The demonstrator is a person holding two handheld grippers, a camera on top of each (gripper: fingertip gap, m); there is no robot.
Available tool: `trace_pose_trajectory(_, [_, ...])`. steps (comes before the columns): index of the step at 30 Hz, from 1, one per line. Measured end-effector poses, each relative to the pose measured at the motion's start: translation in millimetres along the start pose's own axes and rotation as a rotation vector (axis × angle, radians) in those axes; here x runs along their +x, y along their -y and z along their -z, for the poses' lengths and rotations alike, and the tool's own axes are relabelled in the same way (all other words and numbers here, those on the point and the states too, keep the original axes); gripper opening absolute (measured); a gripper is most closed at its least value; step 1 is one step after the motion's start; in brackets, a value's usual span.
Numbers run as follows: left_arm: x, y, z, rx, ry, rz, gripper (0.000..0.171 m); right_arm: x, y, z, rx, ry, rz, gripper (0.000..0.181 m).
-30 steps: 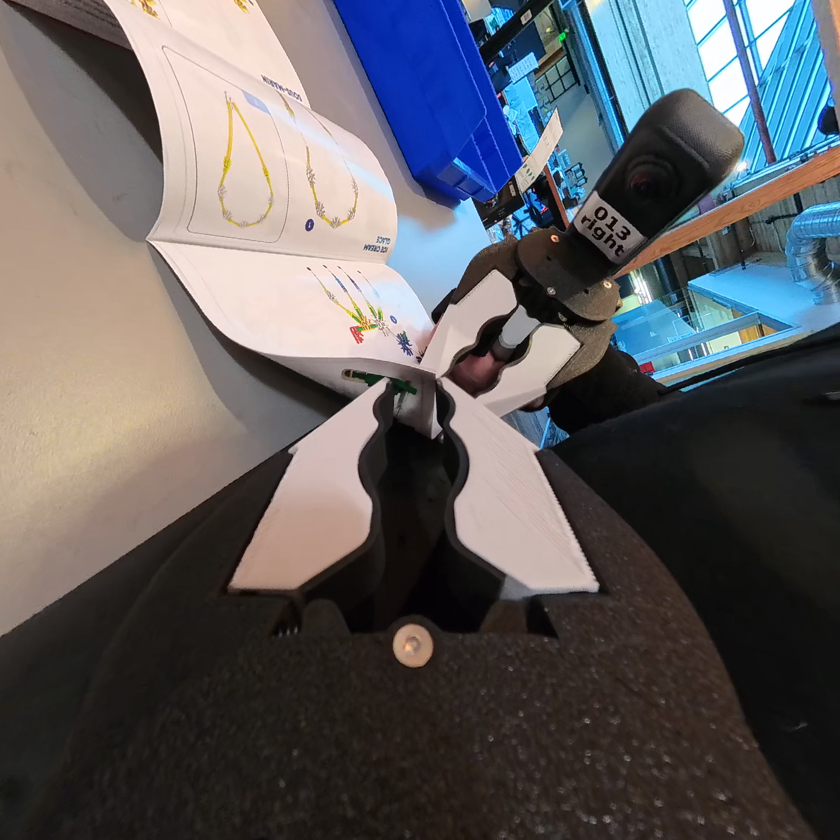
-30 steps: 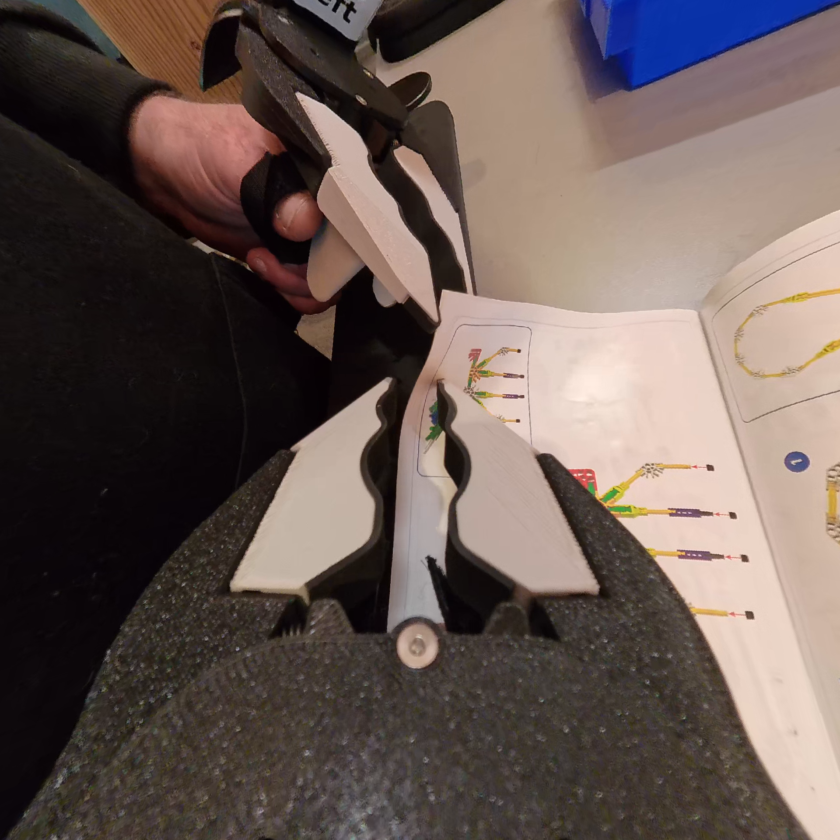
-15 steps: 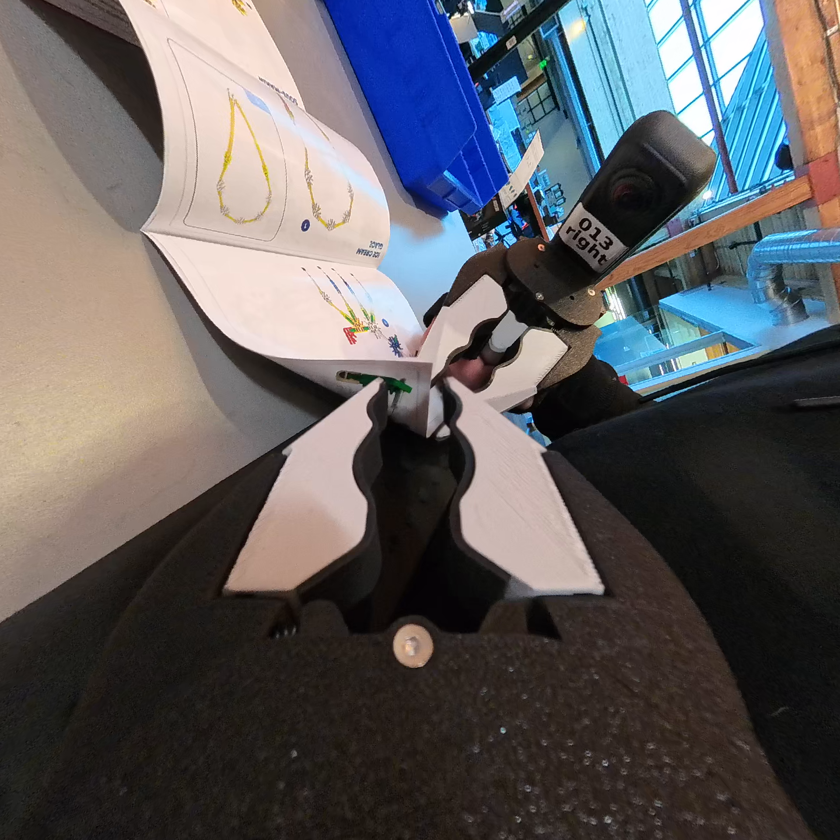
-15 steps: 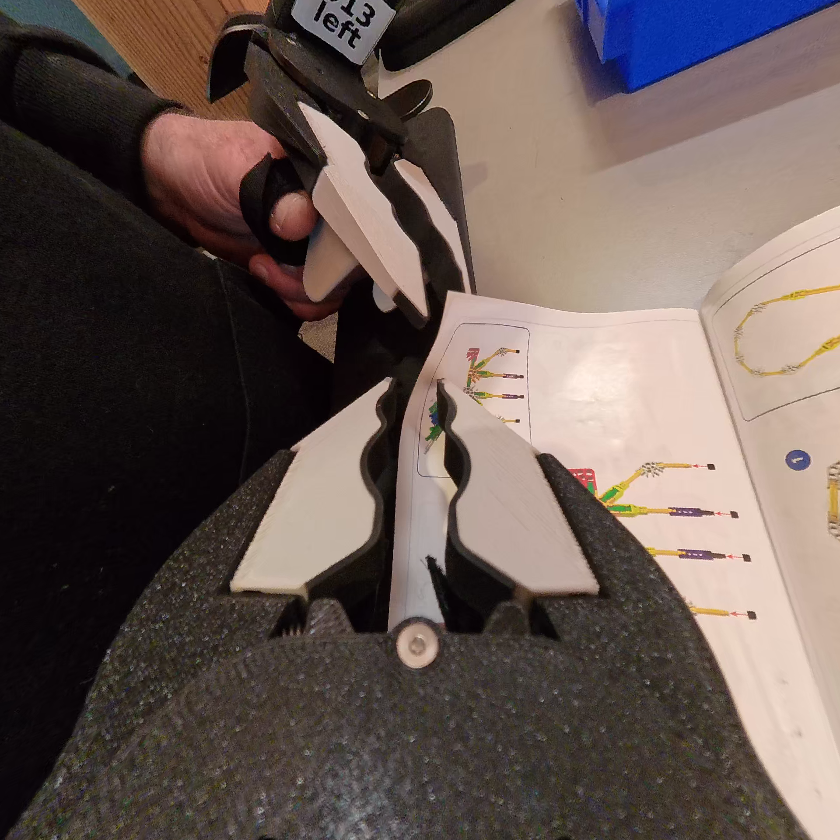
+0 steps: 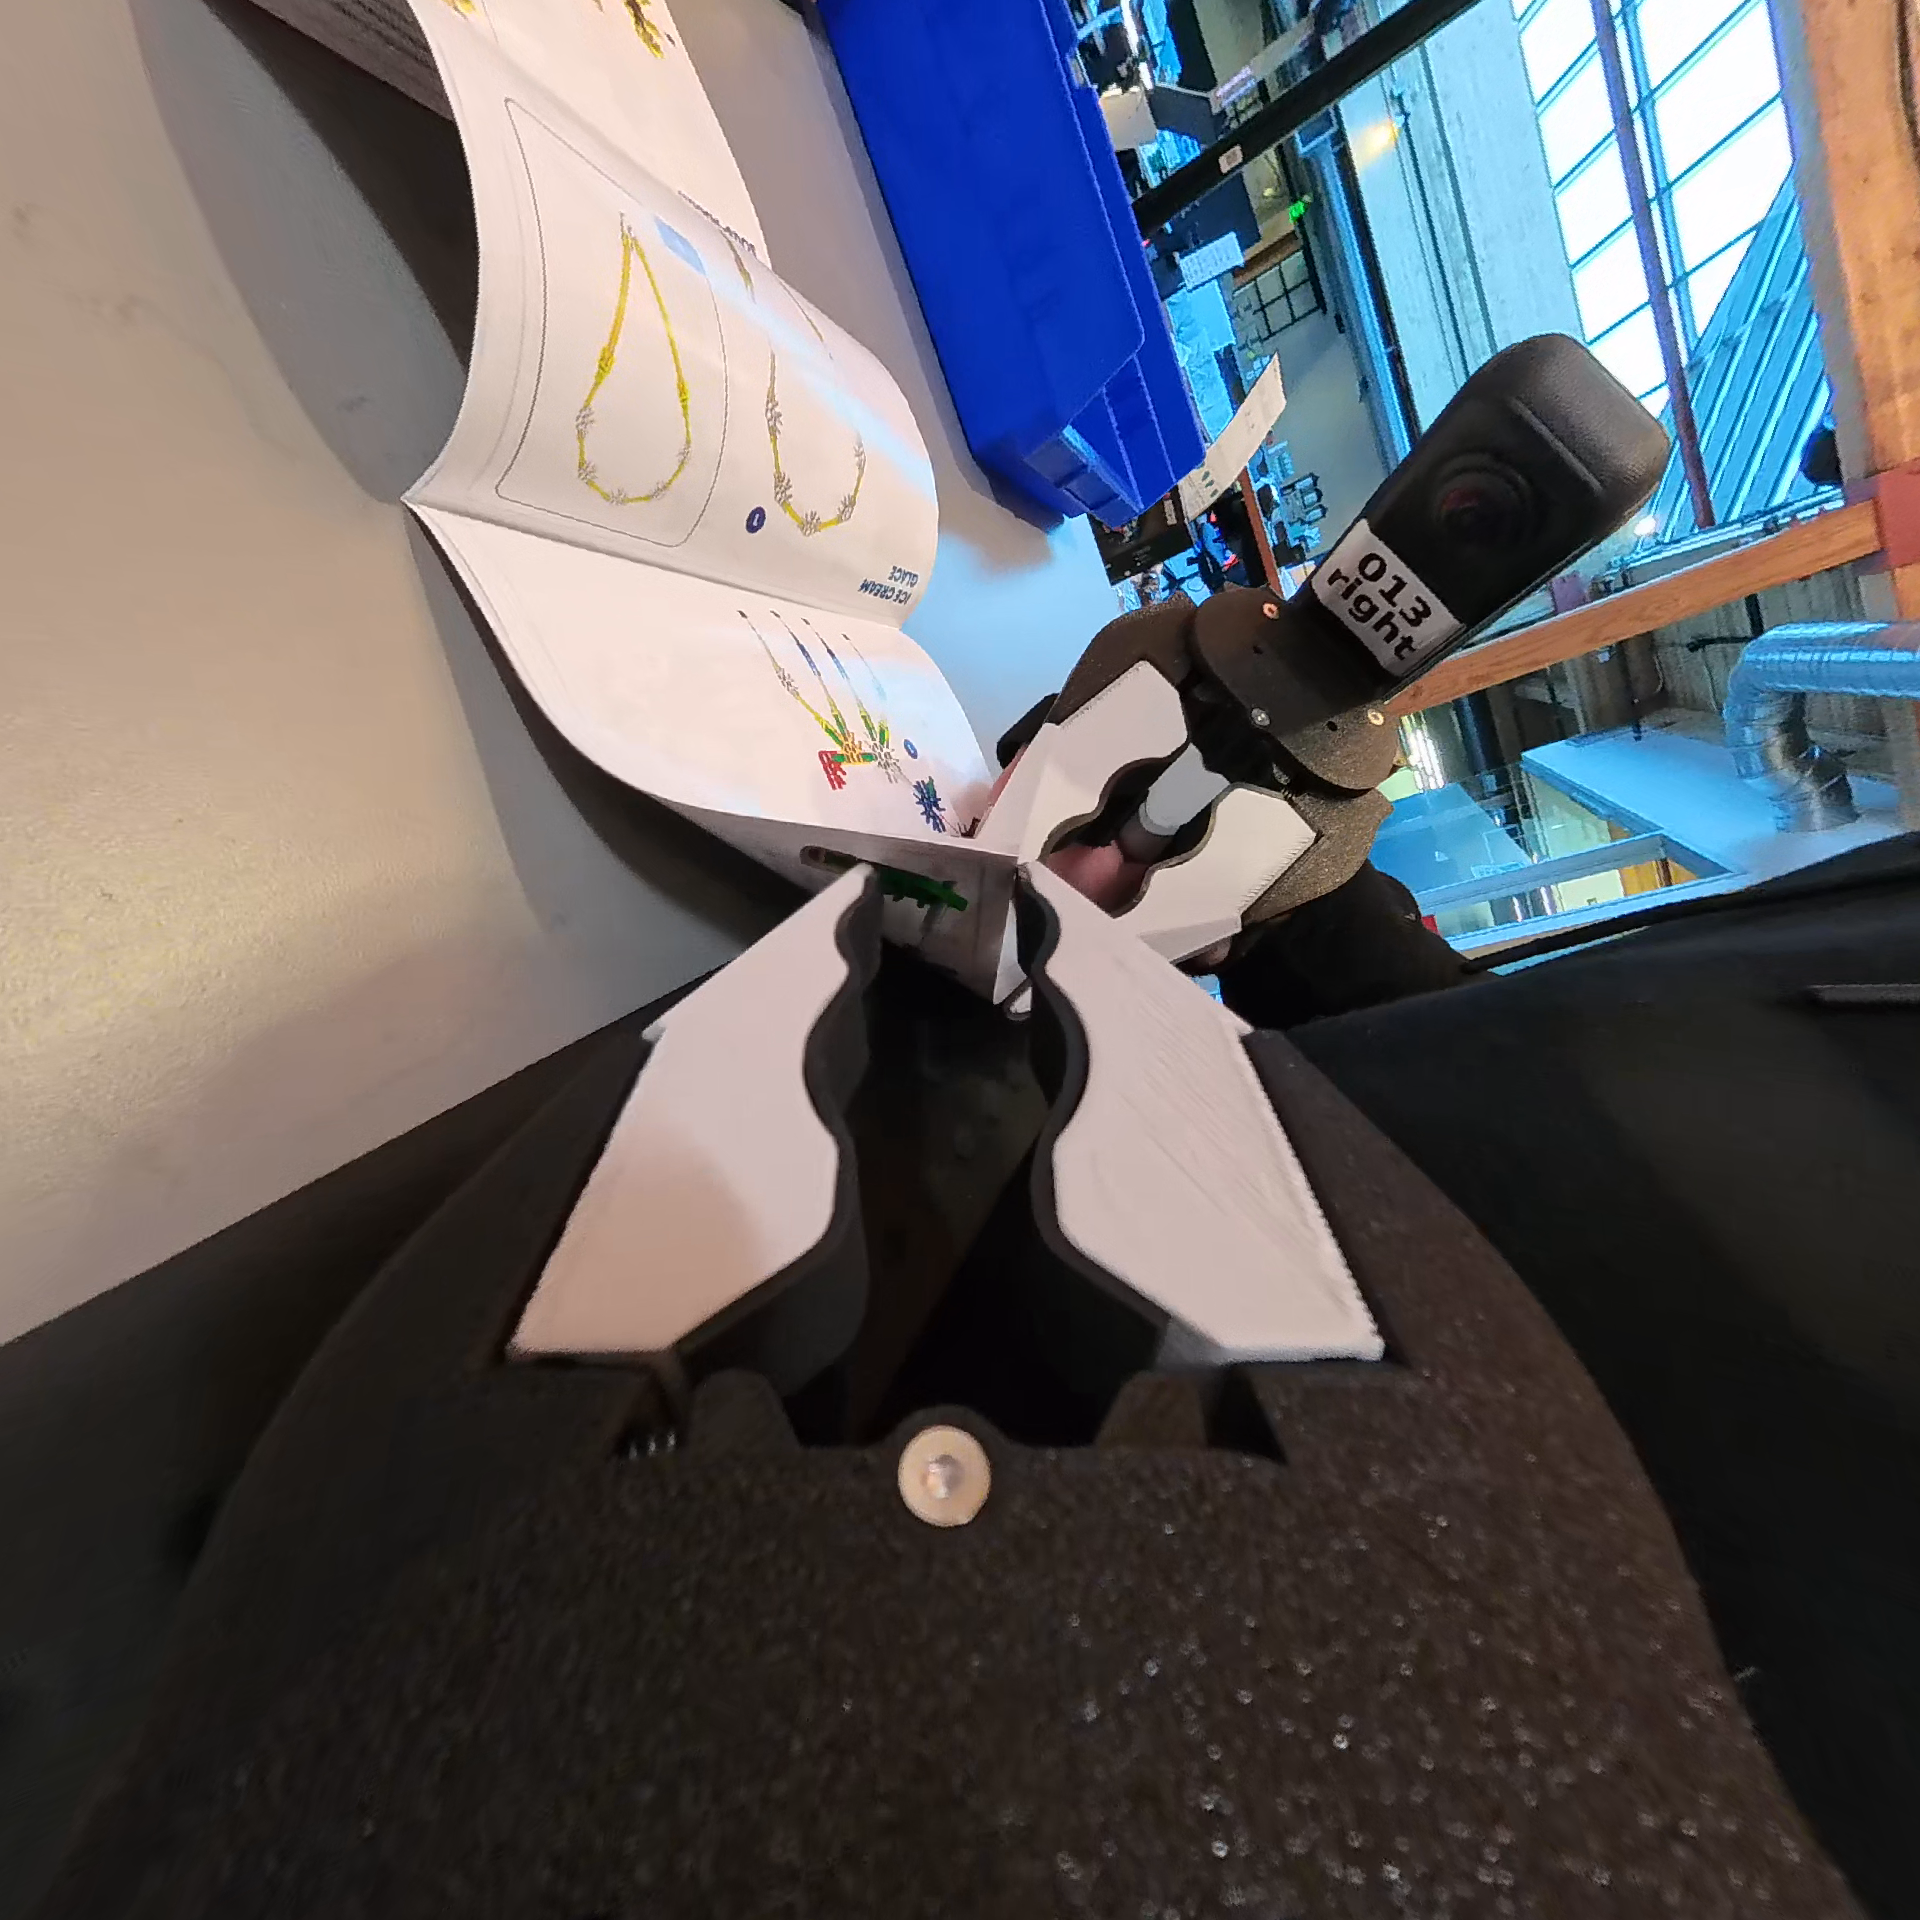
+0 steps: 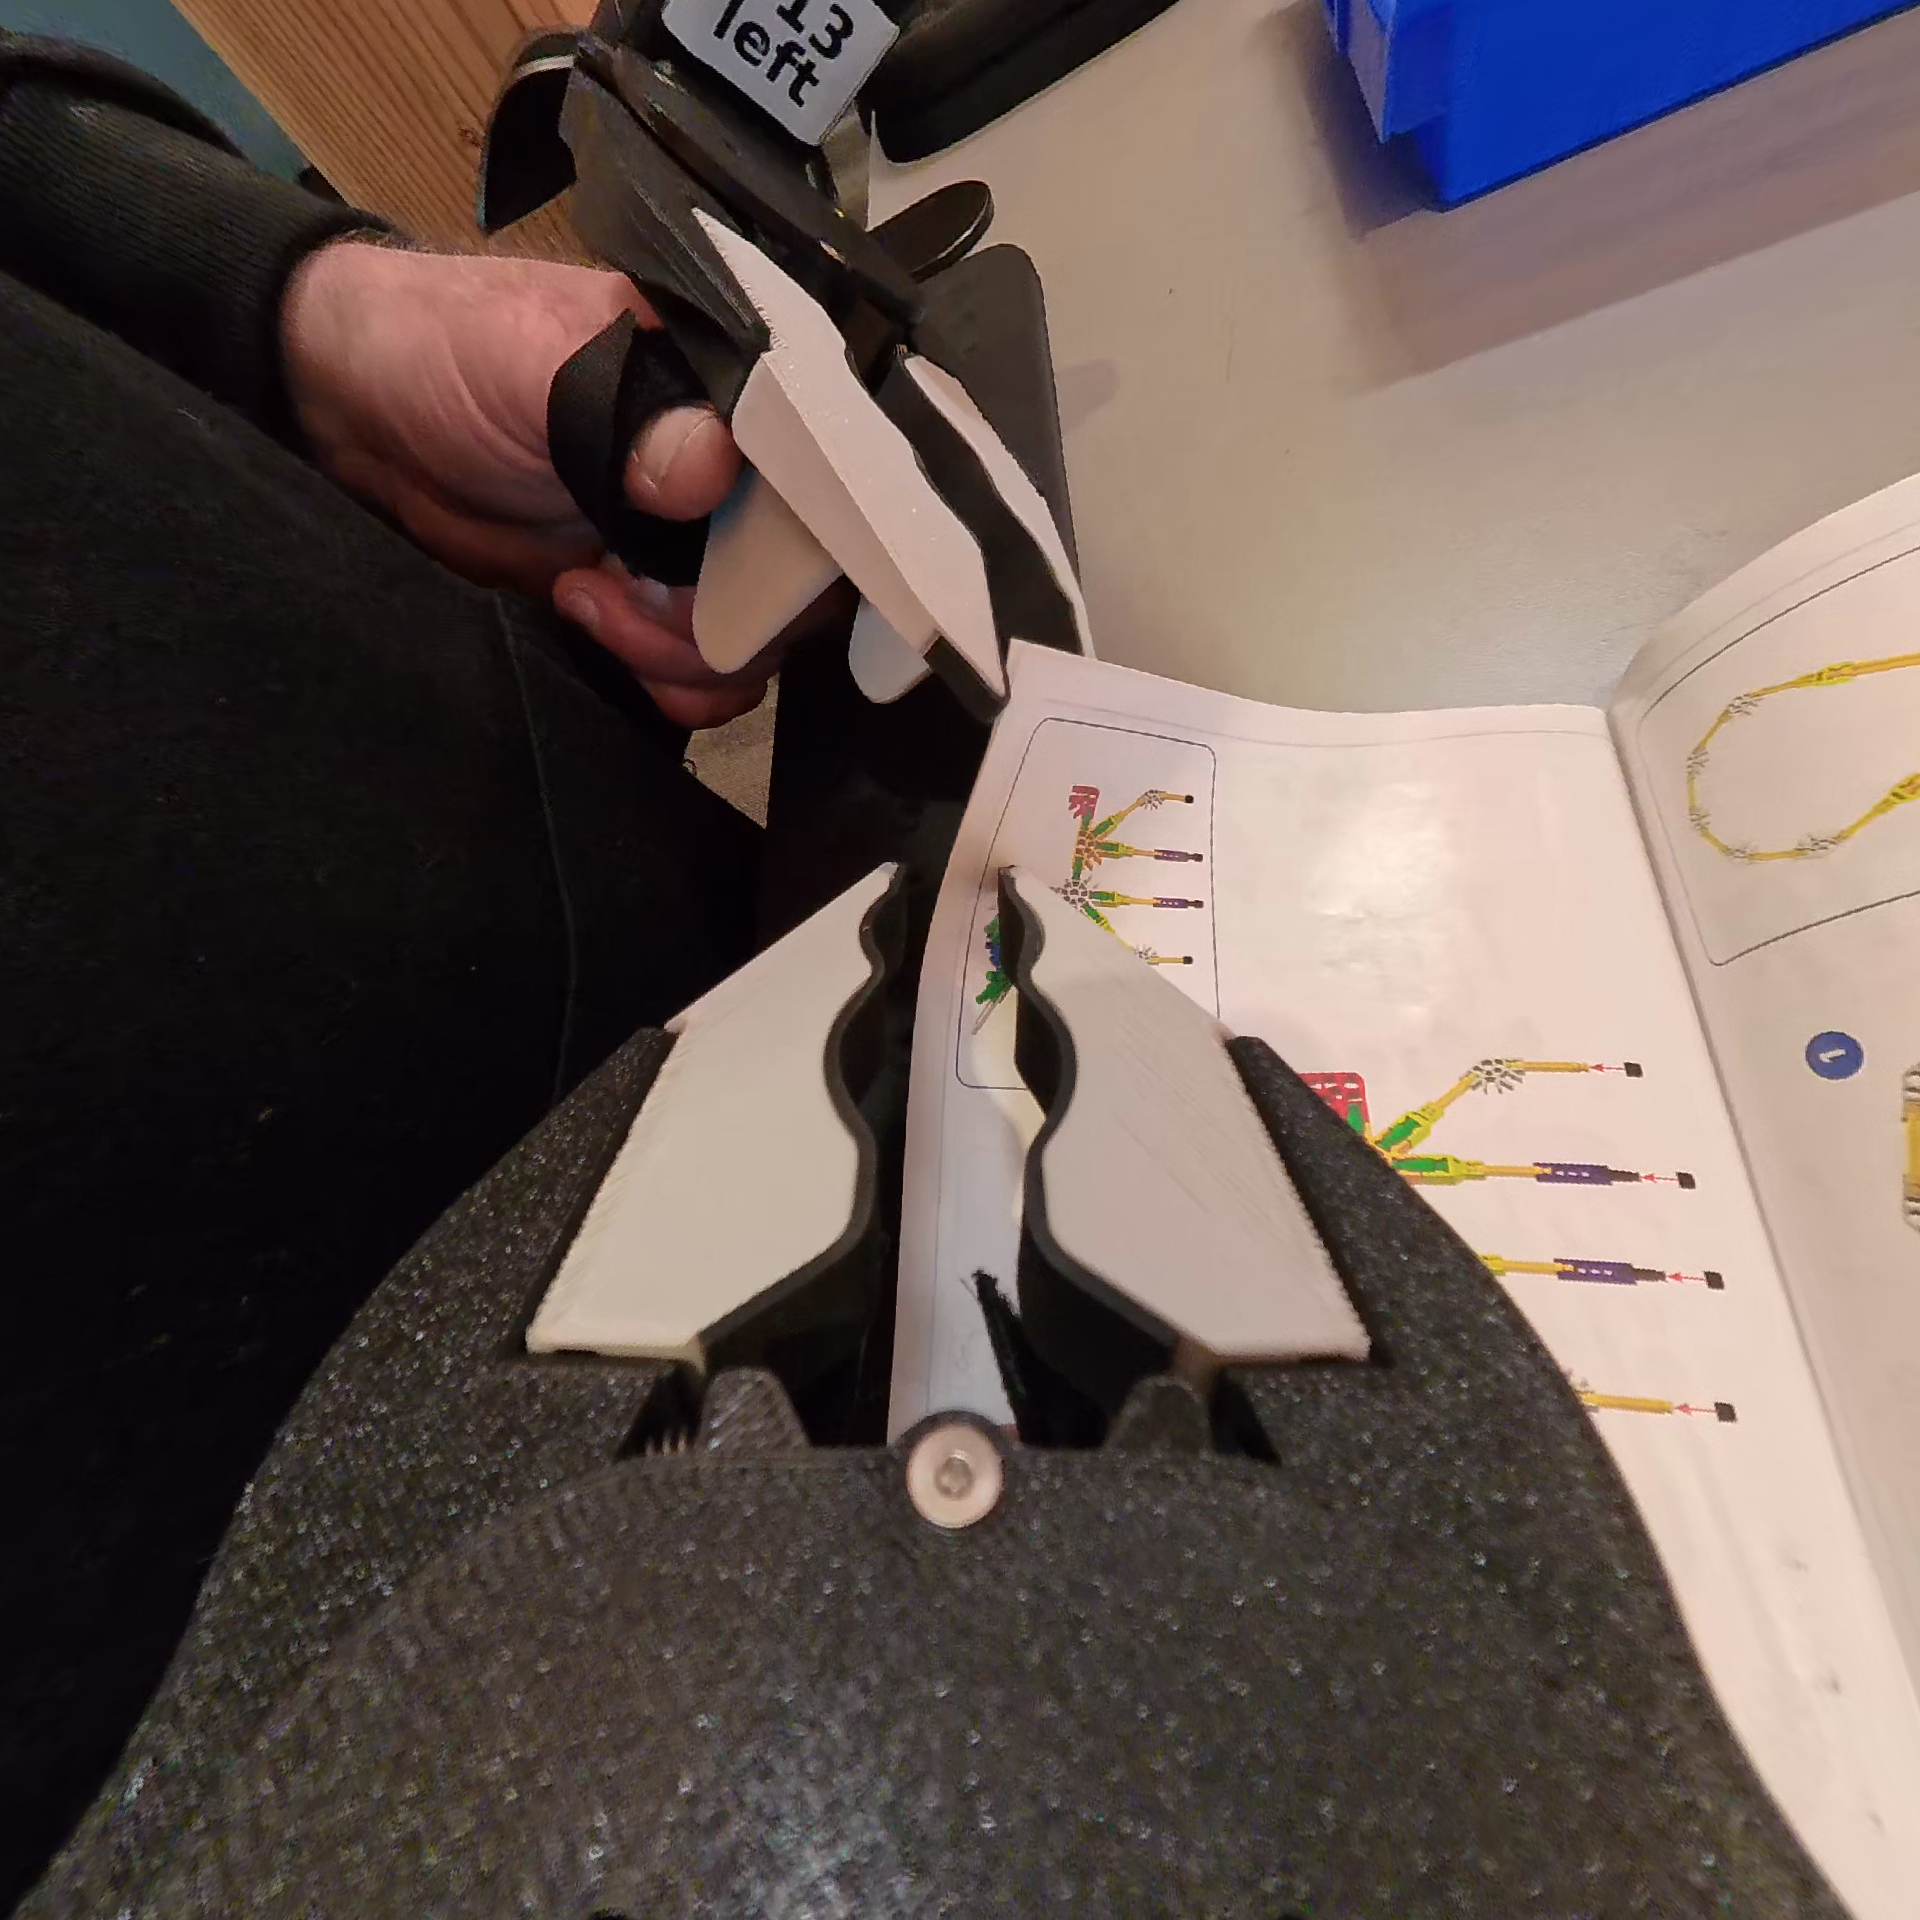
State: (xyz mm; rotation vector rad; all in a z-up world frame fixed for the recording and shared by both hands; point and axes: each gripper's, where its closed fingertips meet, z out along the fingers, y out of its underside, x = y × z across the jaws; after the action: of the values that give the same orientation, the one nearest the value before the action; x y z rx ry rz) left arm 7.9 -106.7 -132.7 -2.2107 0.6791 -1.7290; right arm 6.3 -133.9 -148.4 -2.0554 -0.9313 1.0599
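An open instruction booklet (image 5: 675,675) with coloured diagrams lies on a pale table (image 5: 208,727); it also shows in the right wrist view (image 6: 1403,883). Its near page is lifted at the edge. My left gripper (image 5: 945,883) is open, and the corner of that page sits between its fingertips. It shows from the right wrist view (image 6: 1029,660) at the same corner. My right gripper (image 6: 948,878) is shut on a white pen (image 6: 961,1299) lying lengthwise between its fingers. The page edge runs up between its fingertips. From the left wrist view it (image 5: 1049,847) is tip to tip with the left gripper.
A blue plastic bin (image 5: 997,260) stands on the table beyond the booklet, and also shows in the right wrist view (image 6: 1610,83). A person's hand (image 6: 447,416) holds the left gripper. Dark clothing (image 6: 260,831) fills the near side, off the table's edge. Left and right tips are no more than a few centimetres apart.
The left gripper's fingers have spread a little around the page corner. The right gripper keeps its hold and has barely moved.
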Motion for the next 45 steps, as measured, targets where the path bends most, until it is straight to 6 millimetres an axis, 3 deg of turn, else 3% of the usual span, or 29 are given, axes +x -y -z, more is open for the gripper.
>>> trace_pose_trajectory(10, [1.0, 3.0, -1.9, 0.011, -0.027, -0.013, 0.015, 0.3, 0.7, 0.5, 0.004, 0.004, -0.006, 0.014])
trace_pose_trajectory(29, [2.8, 3.8, -2.0, -0.002, -0.033, 0.008, 0.025, 0.1, 0.5, 0.2, 0.003, 0.009, -0.009, 0.014])
trace_pose_trajectory(45, [0.1, 5.4, -0.8, 0.017, -0.021, 0.037, 0.02, -0.5, 1.0, 0.7, 0.008, 0.012, -0.009, 0.014])
